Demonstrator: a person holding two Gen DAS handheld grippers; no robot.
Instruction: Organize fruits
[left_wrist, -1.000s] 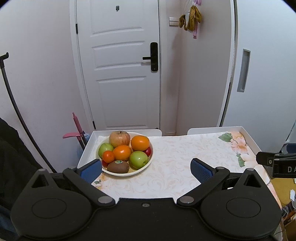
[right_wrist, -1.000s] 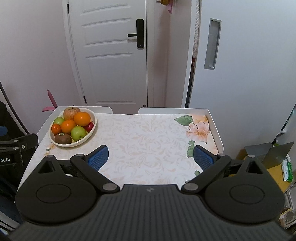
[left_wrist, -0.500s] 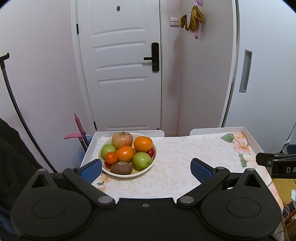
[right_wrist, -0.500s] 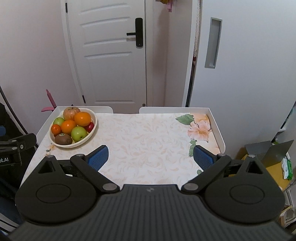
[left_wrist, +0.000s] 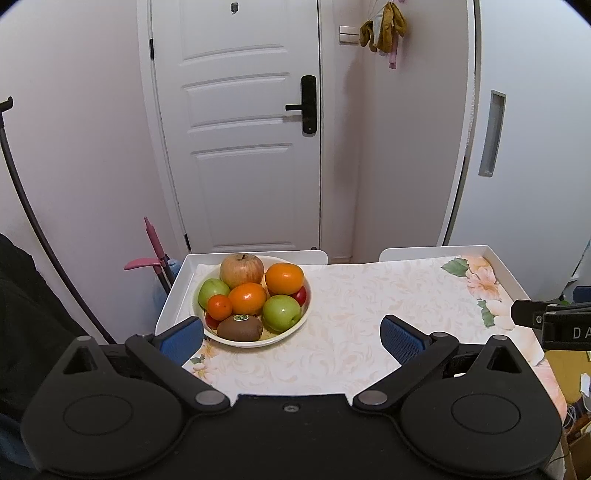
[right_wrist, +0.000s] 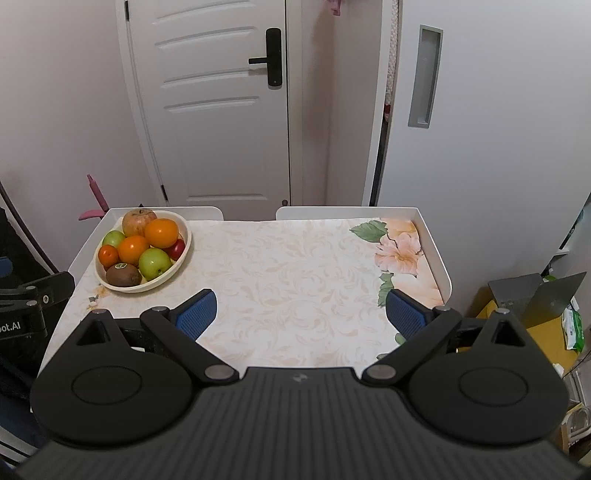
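Note:
A cream bowl (left_wrist: 295, 328) stands at the table's far left, also in the right wrist view (right_wrist: 173, 275). It holds a russet apple (left_wrist: 242, 269), two oranges (left_wrist: 284, 277), green apples (left_wrist: 281, 312), a small tangerine (left_wrist: 219, 306), a kiwi (left_wrist: 239, 328) and a red fruit (left_wrist: 301, 295). My left gripper (left_wrist: 291, 338) is open and empty, just short of the bowl. My right gripper (right_wrist: 301, 314) is open and empty over the table's middle front.
The table (right_wrist: 295, 266) has a floral cloth and a raised white rim (right_wrist: 432, 247). A white door (left_wrist: 240, 129) and a sliding panel (right_wrist: 480, 110) stand behind. Pink handles (left_wrist: 155, 251) lean at the far left. Boxes (right_wrist: 535, 295) sit at the right.
Both grippers have shifted slightly; in the left wrist view the bowl has slid a little to the right and down. The jaws stay open.

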